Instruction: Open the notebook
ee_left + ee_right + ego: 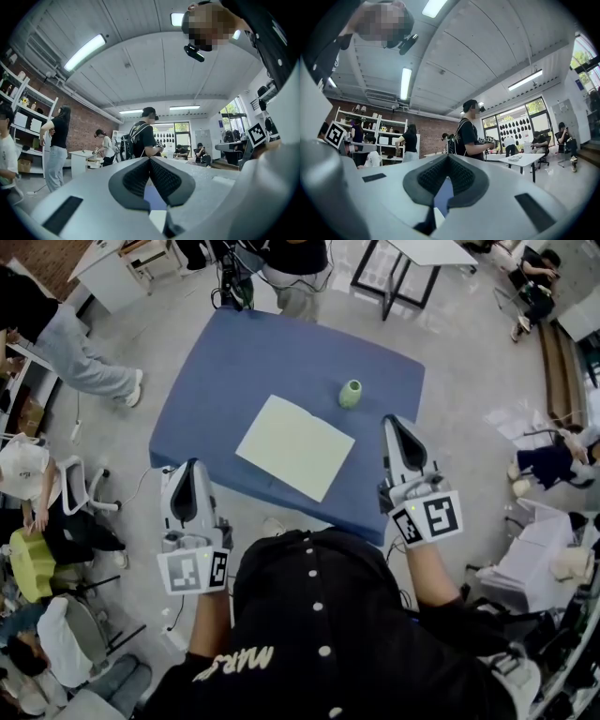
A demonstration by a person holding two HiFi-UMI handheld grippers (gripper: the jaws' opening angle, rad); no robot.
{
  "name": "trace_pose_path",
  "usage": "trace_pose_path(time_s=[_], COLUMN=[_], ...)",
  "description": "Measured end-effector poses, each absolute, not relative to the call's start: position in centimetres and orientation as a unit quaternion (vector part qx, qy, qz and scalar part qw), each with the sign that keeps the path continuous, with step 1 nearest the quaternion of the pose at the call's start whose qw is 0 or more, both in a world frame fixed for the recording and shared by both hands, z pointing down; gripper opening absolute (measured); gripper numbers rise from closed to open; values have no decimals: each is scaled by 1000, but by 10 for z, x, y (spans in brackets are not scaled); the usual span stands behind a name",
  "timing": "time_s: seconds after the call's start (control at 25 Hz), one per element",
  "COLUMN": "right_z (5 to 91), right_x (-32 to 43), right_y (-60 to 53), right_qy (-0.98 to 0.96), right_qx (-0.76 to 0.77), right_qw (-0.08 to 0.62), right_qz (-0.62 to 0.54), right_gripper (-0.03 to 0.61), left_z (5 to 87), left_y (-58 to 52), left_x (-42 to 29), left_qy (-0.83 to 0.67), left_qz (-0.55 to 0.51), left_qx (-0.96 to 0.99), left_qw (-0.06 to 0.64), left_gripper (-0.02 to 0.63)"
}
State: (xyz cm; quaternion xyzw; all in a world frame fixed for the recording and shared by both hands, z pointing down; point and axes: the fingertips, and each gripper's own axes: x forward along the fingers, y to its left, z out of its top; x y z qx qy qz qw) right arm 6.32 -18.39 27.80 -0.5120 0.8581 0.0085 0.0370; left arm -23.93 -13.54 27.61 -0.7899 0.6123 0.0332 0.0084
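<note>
A pale yellow-green notebook (294,446) lies closed in the middle of the blue table (225,371). My left gripper (190,465) hovers off the table's near left corner, its tips touching with nothing held. My right gripper (390,422) is over the table's near right edge, to the right of the notebook, tips together and empty. In the left gripper view the two dark pads (136,180) meet at the tip. The right gripper view shows the same, pads (461,178) closed with only a sliver of blue table below them. Both grippers point level across the room.
A small green vase (350,394) stands on the table beyond the notebook's far right corner. A person (291,268) stands at the table's far side. Other people, chairs and white tables (427,251) surround the table.
</note>
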Motion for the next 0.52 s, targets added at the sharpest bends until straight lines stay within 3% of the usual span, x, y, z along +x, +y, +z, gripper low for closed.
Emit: trace_pose_path(time_s=[0.52], right_z=[281], right_x=[59], right_y=[-186], right_qy=[860], right_qx=[-509], right_qw=[31], right_qz=[10], right_gripper=[5], left_z=[281], left_y=[-135], left_x=[-237], left_qy=[612], left_qz=[35], left_qx=[-790], left_qw=[4], left_gripper=[3])
